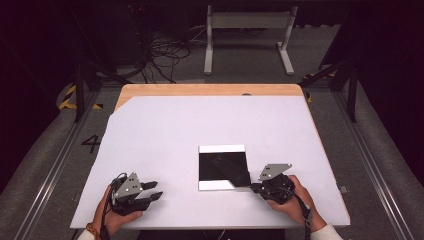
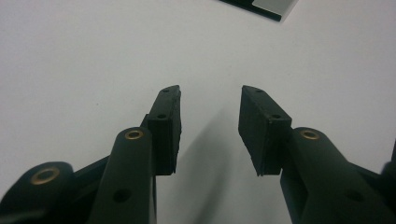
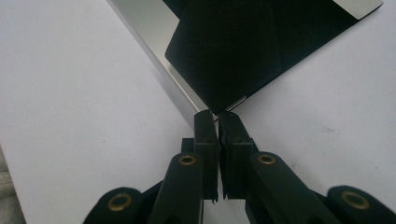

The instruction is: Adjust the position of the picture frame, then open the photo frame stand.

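The right gripper pinched the corner of the black sheet, jaws nearly together on it! That sheet lay on a white square near the middle of the table, at about 10 o'clock from the right gripper. The left gripper, at 8 o'clock from the sheet, rested with jaws moderately apart, holding nothing.

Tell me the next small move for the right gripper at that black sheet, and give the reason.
Probably lift the pinched corner slightly and carry it over the black sheet toward the far left corner. The right gripper is shut on the sheet's near right corner, a triangular flap already lies folded across it, and the left gripper rests open on the table, apart from the sheet.
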Tool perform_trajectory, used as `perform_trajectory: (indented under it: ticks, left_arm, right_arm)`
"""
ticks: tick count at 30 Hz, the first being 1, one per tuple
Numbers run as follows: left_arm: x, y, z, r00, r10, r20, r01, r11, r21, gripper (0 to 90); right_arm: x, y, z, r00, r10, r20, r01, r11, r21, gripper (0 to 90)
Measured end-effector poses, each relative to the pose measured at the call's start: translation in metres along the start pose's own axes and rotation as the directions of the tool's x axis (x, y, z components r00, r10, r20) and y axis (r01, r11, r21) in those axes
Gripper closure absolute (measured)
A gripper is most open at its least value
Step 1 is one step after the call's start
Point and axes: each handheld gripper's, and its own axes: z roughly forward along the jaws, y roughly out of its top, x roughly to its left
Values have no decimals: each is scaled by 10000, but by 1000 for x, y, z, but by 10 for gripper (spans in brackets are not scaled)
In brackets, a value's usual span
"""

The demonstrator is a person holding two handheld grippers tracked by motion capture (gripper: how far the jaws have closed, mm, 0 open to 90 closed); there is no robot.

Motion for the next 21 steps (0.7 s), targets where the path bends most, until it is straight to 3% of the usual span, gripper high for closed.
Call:
perform_trajectory:
  ticks: [7,21]
  left_arm:
    - [0,-1,-1,9999,-109,-14,109,9999,10,591]
    - [-1,3,3,9999,98,-38,-98,9999,105,594]
  right_arm:
    - [-2,-1,-2,9999,-68,-107,63,9990,-453,869]
    - [-2,-3,-5,10000,35,-45,-40,9934,-1149,850]
